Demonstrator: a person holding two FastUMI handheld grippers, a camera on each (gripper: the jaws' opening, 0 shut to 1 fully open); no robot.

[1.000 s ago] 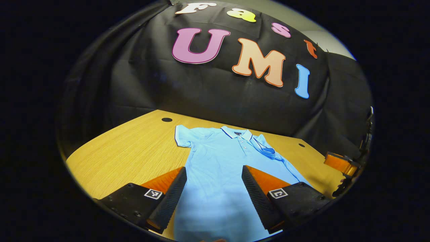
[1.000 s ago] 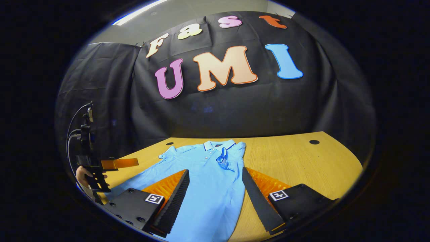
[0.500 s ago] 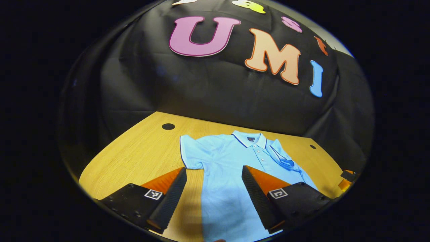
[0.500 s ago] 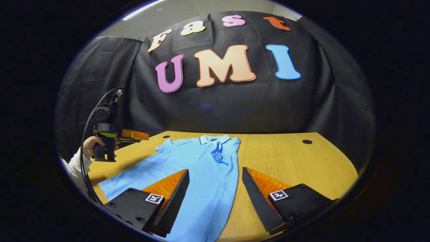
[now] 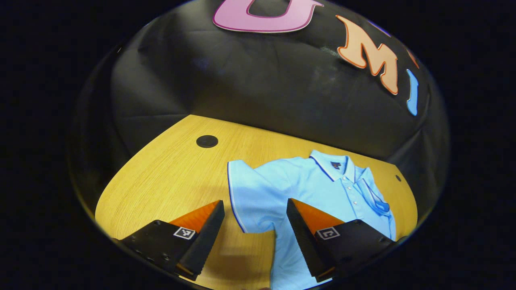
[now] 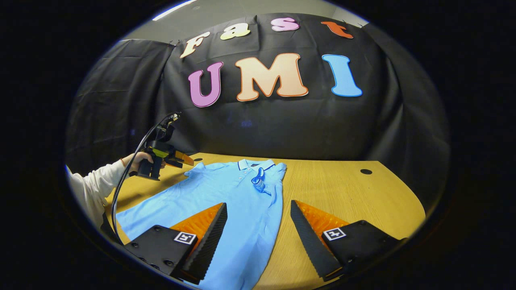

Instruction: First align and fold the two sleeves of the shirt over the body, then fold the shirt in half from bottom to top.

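Observation:
A light blue polo shirt [image 5: 318, 189] lies flat on the wooden table [image 5: 169, 173], collar toward the wall. One short sleeve [image 5: 246, 193] is spread out to the side. The other sleeve [image 5: 375, 199] lies folded over the chest. My left gripper [image 5: 254, 203] hovers open just above the spread sleeve, its hem between the fingers. In the right gripper view a hand [image 6: 137, 161] holds that left gripper [image 6: 186, 161] beside the shirt's shoulder. My right gripper [image 6: 258, 204] is open above the side of the shirt [image 6: 225, 197] with the folded sleeve [image 6: 260, 181], holding nothing.
A round cable hole [image 5: 207, 141] sits in the table near the wall, and another hole [image 6: 366, 171] lies past the shirt's far side. Bare wood [image 6: 342, 189] stretches beside the shirt. A white sleeve [image 6: 92, 189] and a cable [image 6: 121, 193] come in from the table's front corner.
The left gripper has travelled forward and sideways from over the shirt's body to the spread sleeve. The right gripper has barely moved. Both stayed open.

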